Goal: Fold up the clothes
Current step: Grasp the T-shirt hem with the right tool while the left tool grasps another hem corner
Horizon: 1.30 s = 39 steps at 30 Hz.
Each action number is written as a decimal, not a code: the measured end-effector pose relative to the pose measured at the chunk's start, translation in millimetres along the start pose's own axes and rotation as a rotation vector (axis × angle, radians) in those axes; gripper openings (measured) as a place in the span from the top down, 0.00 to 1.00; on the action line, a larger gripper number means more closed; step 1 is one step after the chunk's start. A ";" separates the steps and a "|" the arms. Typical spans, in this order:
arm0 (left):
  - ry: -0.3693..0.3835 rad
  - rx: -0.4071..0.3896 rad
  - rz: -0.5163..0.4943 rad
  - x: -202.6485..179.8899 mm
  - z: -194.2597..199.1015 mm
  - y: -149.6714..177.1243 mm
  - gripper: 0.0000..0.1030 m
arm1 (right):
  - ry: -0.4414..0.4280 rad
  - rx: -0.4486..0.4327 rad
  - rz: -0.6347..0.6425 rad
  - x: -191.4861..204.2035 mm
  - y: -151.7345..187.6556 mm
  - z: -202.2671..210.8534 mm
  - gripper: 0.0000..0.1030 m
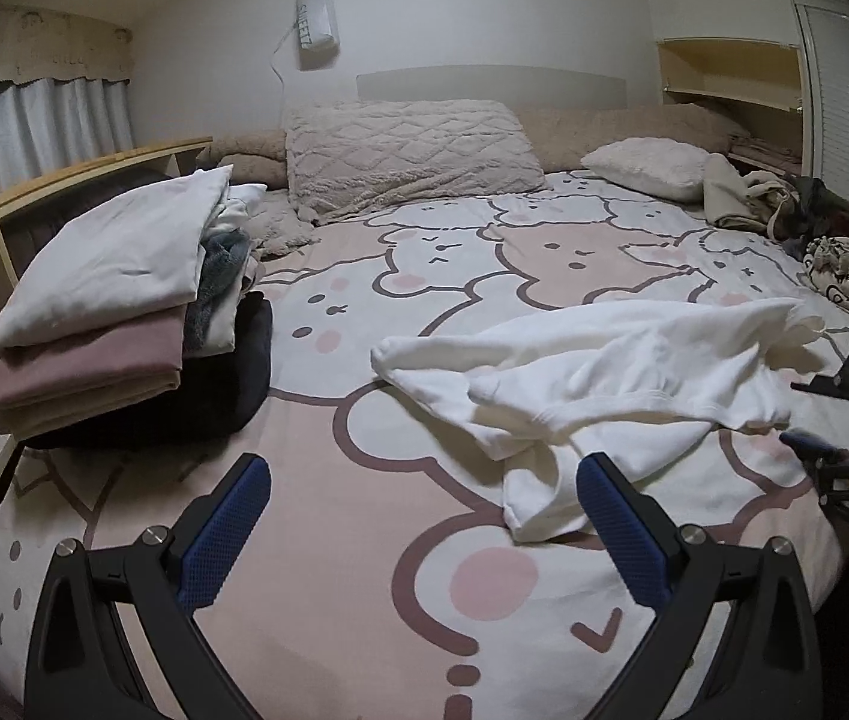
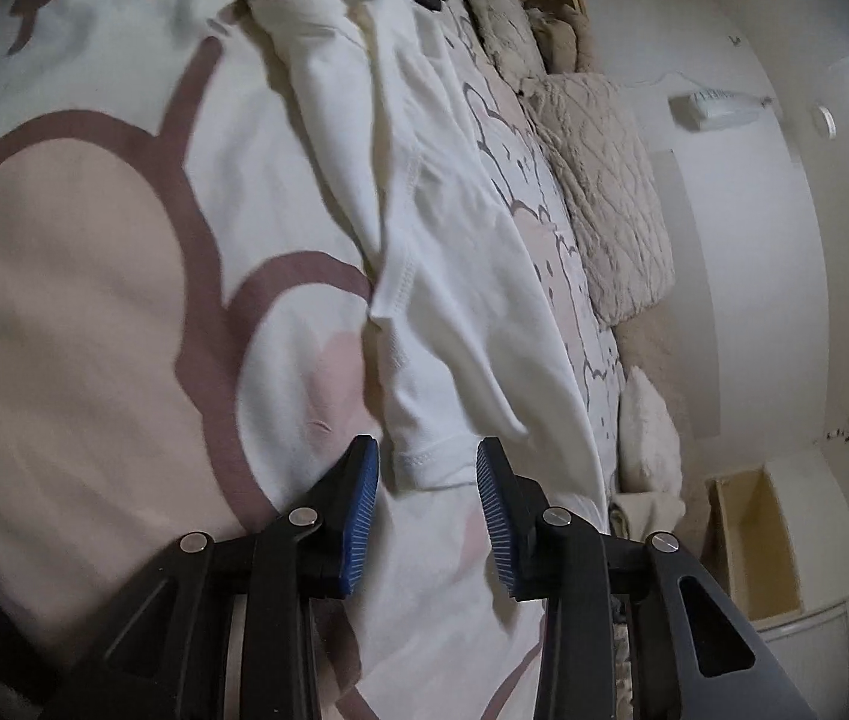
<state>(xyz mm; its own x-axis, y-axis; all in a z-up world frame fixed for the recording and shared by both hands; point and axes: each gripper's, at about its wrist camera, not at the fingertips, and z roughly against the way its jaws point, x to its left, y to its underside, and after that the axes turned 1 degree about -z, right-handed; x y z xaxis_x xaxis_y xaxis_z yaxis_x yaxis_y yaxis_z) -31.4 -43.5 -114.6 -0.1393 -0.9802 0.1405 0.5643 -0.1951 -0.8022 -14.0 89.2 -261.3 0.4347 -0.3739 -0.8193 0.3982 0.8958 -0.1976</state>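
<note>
A: Eyes on the white garment (image 1: 592, 372), lying crumpled across the middle of the bear-print bedspread (image 1: 424, 600), loose and unfolded. Everything else I'll place off that.

B: And the left gripper (image 1: 424, 516)?

A: It hovers just short of the garment's near corner, jaws spread wide, nothing between the blue pads. One finger (image 1: 622, 528) sits right beside the cloth's trailing end, but I see no contact. My read: it waits there so it can pinch that corner once the other side is pinned.

B: The right one looks busier.

A: The right gripper (image 2: 427, 492) is rolled on its side at the garment's far-right edge. Its jaws are partly closed, and a stitched hem (image 2: 430, 462) sits in the gap. The pads don't look pressed onto it yet, so I'd call it not yet gripped.

B: Why the hem?

A: Probably because a seamed edge gives a firm line to lift and straighten before any fold.

B: That stack to the left of the garment?

A: The folded pile (image 1: 100, 324), white on pink on tan, well apart from it. Likely the destination. To the garment's right, by the shelf, an unsorted heap (image 1: 832, 240) likely waits its turn.

B: Progress?

A: Some pieces done; this one is barely begun.
</note>
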 end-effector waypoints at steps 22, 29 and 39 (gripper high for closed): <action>-0.092 -0.117 -0.970 -80.3 -70.7 19.1 0.20 | 0.071 0.038 -0.362 -89.3 -4.1 2.3 0.94; -0.098 -0.164 -1.232 -100.2 -84.7 32.3 0.39 | 0.058 0.046 -0.385 -91.3 -4.1 3.0 0.94; 0.004 -0.072 -1.074 -100.0 -77.4 1.5 0.91 | 0.086 0.019 -0.404 -99.4 0.0 9.1 0.94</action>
<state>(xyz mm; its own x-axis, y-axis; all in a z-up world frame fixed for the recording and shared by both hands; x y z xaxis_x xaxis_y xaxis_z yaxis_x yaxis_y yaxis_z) -79.6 56.8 -174.7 -0.5360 -0.2974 0.7901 0.0964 -0.9513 -0.2927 -49.9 124.2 -174.9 0.1713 -0.6726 -0.7199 0.5385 0.6758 -0.5032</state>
